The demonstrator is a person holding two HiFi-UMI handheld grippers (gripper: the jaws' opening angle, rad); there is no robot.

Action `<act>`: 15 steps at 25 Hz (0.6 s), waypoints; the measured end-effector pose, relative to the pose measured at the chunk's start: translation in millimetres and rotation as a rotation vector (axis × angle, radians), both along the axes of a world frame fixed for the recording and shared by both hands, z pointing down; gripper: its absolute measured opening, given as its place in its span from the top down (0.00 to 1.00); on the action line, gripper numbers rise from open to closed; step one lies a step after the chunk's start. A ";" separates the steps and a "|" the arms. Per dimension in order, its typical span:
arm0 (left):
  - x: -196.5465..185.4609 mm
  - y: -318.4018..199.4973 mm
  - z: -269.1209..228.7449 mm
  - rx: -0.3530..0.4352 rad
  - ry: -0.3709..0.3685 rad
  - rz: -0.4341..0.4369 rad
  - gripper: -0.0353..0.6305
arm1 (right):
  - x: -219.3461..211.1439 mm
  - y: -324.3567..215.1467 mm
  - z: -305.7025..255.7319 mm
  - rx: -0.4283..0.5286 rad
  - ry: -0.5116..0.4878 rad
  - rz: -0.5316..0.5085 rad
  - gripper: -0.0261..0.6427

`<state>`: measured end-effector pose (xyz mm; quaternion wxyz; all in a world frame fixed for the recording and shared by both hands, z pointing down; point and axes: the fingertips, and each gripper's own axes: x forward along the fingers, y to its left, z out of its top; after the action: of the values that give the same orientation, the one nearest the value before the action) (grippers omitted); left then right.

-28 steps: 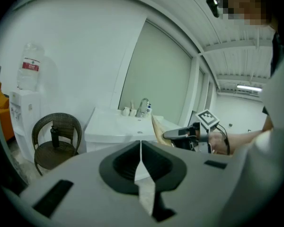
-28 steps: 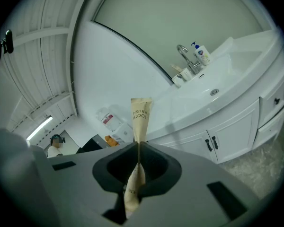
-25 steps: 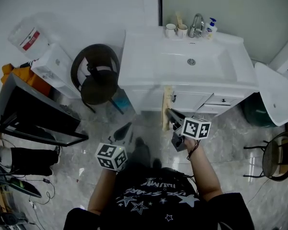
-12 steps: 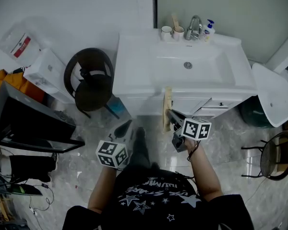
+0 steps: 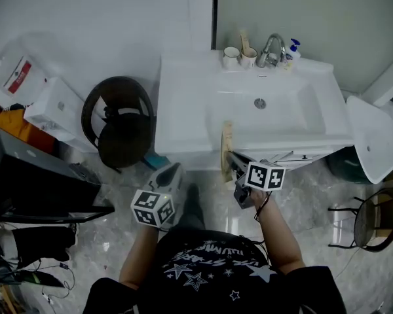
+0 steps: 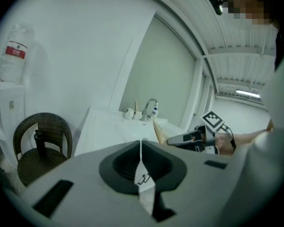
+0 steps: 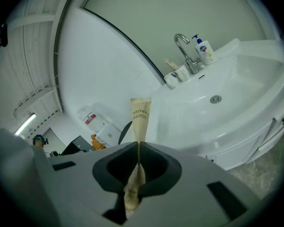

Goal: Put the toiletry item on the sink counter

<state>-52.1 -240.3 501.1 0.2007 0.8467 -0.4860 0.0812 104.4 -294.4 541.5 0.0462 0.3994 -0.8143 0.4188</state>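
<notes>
a second on, the white moulded sink tabletop sits nearer and lower in the head view. the slim beige paper toothbrush packet now overlaps its front edge at the top, where earlier it showed against the cabinet doors below. the right gripper stays clenched on that packet, which is in the air at the tabletop's front edge, not lying on it. the packet stands upright out of the jaws, its squared top printed "tooth brush" and its lower end crumpled between the pads. the left gripper, lower and off to the side, has its jaws pressed together, apparently on nothing, though the seam is hard to read. a chrome tap, two white cups and a blue-topped pump bottle line the tabletop's back edge.
</notes>
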 end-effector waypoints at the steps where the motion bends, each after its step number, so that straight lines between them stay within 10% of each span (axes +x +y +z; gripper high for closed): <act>1: -1.8 -10.5 -1.7 0.000 0.002 0.004 0.92 | -2.4 -9.0 -0.8 -0.007 -0.004 0.004 0.92; 15: -51.0 -122.1 0.0 -0.031 0.017 0.003 0.92 | -55.7 -126.8 -2.8 -0.049 -0.007 0.014 0.92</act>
<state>-103.2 -362.4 501.1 0.2178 0.8449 -0.4816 0.0820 48.7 -421.2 538.7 0.0503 0.4025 -0.8011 0.4402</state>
